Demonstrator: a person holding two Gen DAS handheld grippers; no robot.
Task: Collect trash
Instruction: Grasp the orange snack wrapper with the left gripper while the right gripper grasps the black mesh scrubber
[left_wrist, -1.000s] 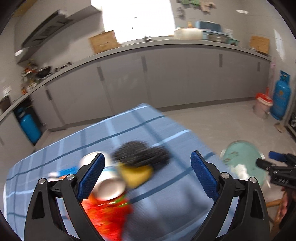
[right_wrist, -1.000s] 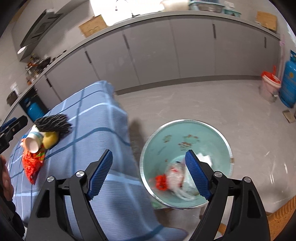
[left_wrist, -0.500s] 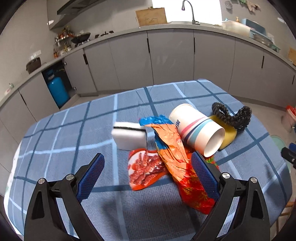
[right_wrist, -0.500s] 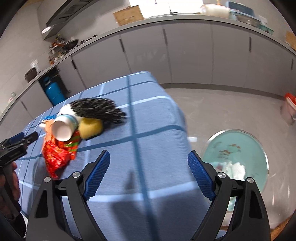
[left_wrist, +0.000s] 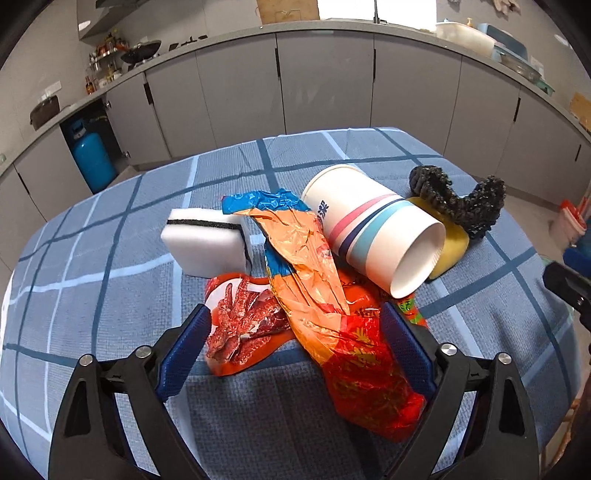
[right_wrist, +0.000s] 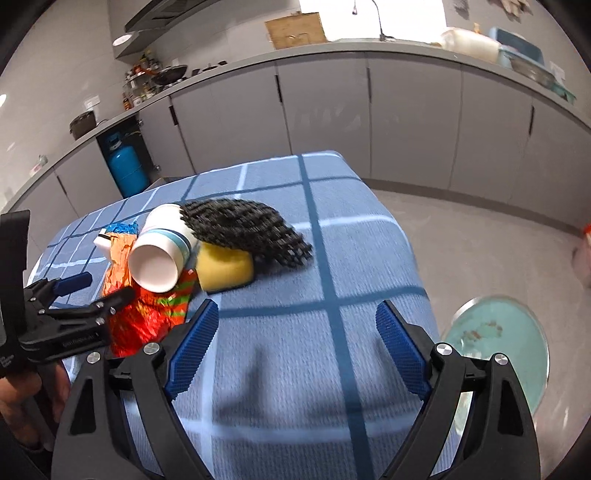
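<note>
Left wrist: left gripper (left_wrist: 295, 345) jaws wide, straddling orange wrapper (left_wrist: 332, 314)

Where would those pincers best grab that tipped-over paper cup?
Probably at its open rim. The paper cup lies on its side, mouth toward the open left gripper, so one finger could slip inside and one outside, pinching the thin wall from the near side.

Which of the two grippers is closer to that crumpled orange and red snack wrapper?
Left. The left gripper straddles the crumpled orange and red snack wrapper, open. The right gripper hovers over bare blue checked tablecloth, off to the wrapper's right.
</note>
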